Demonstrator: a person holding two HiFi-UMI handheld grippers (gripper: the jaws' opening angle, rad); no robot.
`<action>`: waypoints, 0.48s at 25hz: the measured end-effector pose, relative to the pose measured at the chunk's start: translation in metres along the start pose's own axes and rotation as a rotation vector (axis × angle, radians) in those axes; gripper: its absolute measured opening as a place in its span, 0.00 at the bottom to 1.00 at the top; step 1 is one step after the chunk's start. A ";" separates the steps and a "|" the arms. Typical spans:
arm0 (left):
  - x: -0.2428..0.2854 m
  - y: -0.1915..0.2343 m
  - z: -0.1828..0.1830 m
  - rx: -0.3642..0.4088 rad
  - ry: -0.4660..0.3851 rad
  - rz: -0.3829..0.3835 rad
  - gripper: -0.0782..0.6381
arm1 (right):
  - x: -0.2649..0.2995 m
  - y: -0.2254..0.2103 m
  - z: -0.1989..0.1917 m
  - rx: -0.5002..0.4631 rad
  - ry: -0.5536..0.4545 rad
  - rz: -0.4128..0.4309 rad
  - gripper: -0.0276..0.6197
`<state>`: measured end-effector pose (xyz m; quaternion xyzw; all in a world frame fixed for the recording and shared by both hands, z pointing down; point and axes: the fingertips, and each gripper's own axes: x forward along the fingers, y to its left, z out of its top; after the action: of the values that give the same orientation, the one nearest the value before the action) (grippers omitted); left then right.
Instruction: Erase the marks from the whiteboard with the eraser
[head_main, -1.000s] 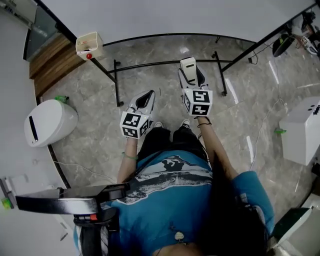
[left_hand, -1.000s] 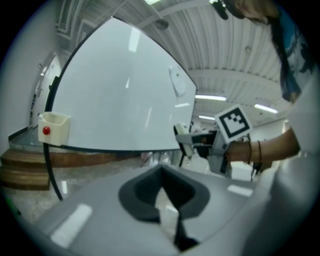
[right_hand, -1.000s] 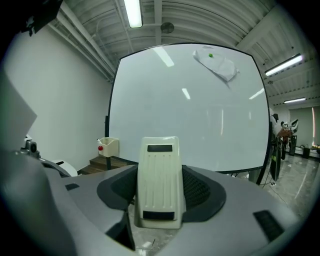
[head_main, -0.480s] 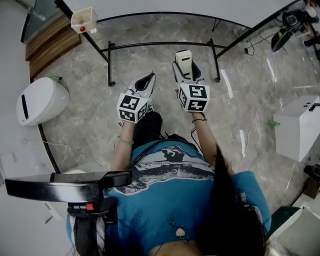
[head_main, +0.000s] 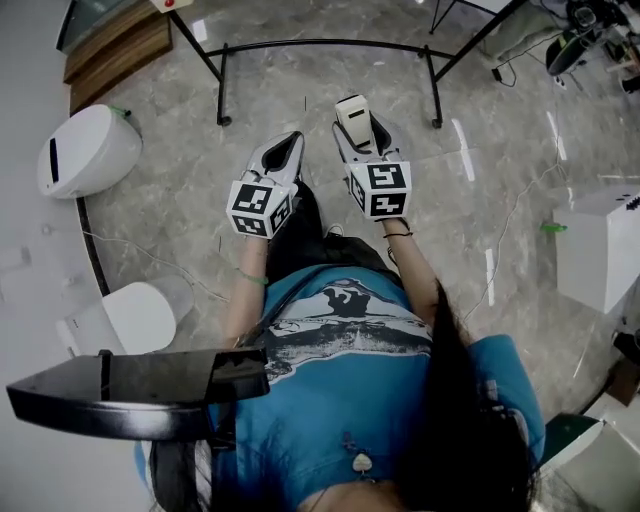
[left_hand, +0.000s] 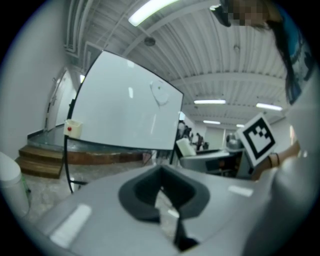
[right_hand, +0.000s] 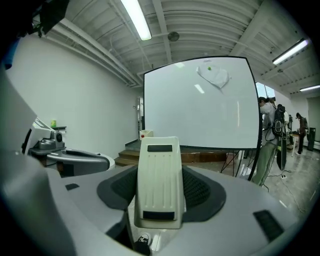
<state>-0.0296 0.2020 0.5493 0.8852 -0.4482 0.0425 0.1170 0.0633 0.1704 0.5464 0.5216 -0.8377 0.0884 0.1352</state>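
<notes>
"One faint mark (right_hand: 214, 76) shows, at twelve o'clock on the whiteboard (right_hand: 195, 115). Nothing looks wiped yet."
"Eraser (right_hand: 159, 175)?"
"Clamped in the right gripper (head_main: 357, 128), aimed at the board, well apart from it."
"Left gripper (left_hand: 162, 195)?"
"Jaws pinched together, empty, at nine o'clock of the right. All the erasing remains."
</notes>
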 end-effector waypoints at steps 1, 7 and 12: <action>-0.008 -0.006 -0.001 0.004 -0.001 0.007 0.11 | -0.010 0.005 -0.006 -0.001 0.006 0.011 0.45; -0.043 -0.025 -0.003 0.038 0.008 0.031 0.11 | -0.041 0.029 -0.032 0.027 0.033 0.052 0.45; -0.059 -0.027 -0.008 0.058 0.033 0.018 0.11 | -0.047 0.042 -0.036 0.084 0.030 0.046 0.45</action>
<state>-0.0424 0.2653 0.5415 0.8834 -0.4527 0.0712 0.0982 0.0507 0.2394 0.5650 0.5062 -0.8429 0.1343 0.1237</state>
